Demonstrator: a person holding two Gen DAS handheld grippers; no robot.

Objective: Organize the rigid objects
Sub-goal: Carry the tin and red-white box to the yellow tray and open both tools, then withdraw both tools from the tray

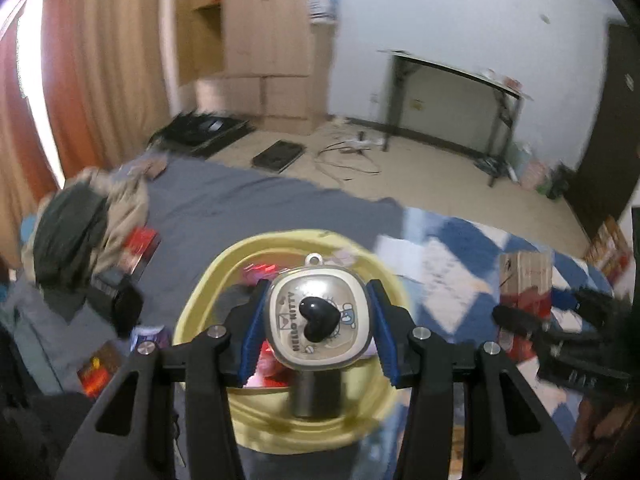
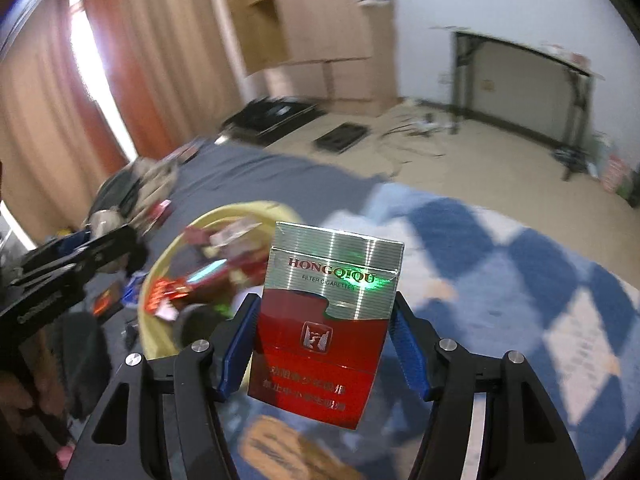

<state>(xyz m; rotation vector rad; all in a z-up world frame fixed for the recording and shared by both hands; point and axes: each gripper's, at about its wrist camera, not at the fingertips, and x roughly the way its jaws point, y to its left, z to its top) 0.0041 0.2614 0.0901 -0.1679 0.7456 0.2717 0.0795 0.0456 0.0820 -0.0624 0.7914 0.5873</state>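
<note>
My left gripper (image 1: 318, 286) is shut on a cream rounded-square Hello Kitty case (image 1: 292, 320) with a black heart on its face and a grey cylinder under it. It hangs over a yellow basin (image 1: 224, 264) holding several red packs. My right gripper (image 2: 325, 300) is shut on a red and silver cigarette pack (image 2: 328, 344), upright, to the right of the yellow basin (image 2: 160, 264). In the left wrist view the right gripper (image 1: 520, 320) shows at the right edge with the pack (image 1: 524, 280). The left gripper (image 2: 100, 248) appears blurred at the left of the right wrist view.
The basin sits on a bed with a grey sheet (image 1: 248, 200) and a blue-white checked blanket (image 2: 500, 264). A heap of clothes (image 1: 80, 224) and loose red packs (image 1: 140, 248) lie at the left. Beyond are floor, cables, a folding table (image 1: 460, 92) and a wardrobe (image 1: 272, 40).
</note>
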